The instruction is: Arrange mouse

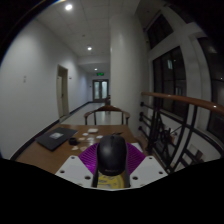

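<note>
A black computer mouse (pixel 111 154) sits between my gripper's two fingers, its rounded back facing the camera. The purple pads (pixel 91 158) flank it on both sides and press against it. My gripper (pixel 111 160) is shut on the mouse and holds it above a wooden table (pixel 50 152). A yellowish patch shows just below the mouse, between the finger bases.
A dark flat laptop or notebook (pixel 56 139) lies on the table ahead to the left. Small objects (pixel 92 131) sit farther along the table. A chair (pixel 107 113) stands at the far end. A railing (pixel 175 125) runs along the right. A corridor stretches beyond.
</note>
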The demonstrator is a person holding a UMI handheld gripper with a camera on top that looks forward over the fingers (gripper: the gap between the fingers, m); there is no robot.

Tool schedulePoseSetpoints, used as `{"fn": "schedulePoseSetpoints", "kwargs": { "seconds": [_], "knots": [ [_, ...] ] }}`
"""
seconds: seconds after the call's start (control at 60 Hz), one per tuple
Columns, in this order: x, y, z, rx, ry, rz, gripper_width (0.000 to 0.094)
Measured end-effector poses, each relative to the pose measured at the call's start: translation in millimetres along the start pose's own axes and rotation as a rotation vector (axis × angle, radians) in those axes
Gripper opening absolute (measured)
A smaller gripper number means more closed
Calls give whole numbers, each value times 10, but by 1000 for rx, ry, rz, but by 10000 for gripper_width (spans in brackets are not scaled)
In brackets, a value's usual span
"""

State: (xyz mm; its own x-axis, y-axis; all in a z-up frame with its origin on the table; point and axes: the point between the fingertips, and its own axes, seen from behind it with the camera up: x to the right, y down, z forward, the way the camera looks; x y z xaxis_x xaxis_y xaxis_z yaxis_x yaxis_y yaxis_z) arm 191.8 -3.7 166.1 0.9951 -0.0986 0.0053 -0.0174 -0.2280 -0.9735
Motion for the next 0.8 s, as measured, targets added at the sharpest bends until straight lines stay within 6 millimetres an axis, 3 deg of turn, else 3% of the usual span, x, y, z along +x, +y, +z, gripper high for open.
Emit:
{"fn": "schedulePoseSetpoints", "kwargs": {
  "seconds": [0.067,0.15,0.25,0.383,0.567,0.633,0.8],
  "knots": [
    [-435,243,30,-45,-57,-12,366],
    [-792,845,186,-162,-112,-41,366],
    [-925,1415,279,-252,-117,-81,368],
    [-848,1761,378,-320,-91,-89,388],
    [-857,1767,330,-364,-169,-72,587],
    [-802,1777,186,-408,-204,-142,809],
    [-494,1682,-216,-419,-257,-222,855]
  ]
}}
